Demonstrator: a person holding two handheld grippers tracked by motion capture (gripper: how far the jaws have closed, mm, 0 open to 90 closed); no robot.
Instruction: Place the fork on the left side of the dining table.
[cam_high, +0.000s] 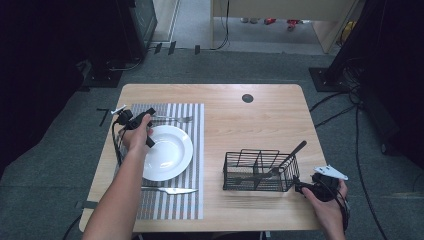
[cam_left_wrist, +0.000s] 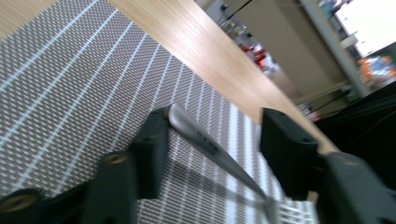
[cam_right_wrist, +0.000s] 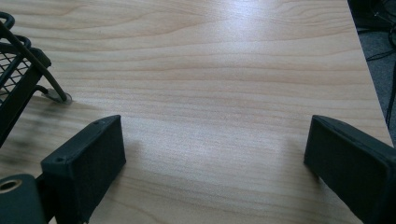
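Fork (cam_left_wrist: 210, 144) lay on the striped placemat (cam_high: 192, 150) between the left gripper's (cam_left_wrist: 212, 140) parted jaws; right gripper (cam_right_wrist: 212, 154) gaped over wooden table (cam_right_wrist: 210, 70).

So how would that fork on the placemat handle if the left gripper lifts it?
The fork looks like polished metal: stiff, probably slippery. It lies flat on the placemat, so rolling seems unlikely. Its thin handle sits between the open left gripper, and might pivot if pinched near the end.

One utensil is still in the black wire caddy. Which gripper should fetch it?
Right. The right gripper hangs open beside the black wire caddy holding the dark-handled utensil; the left gripper straddles the silver fork across the table.
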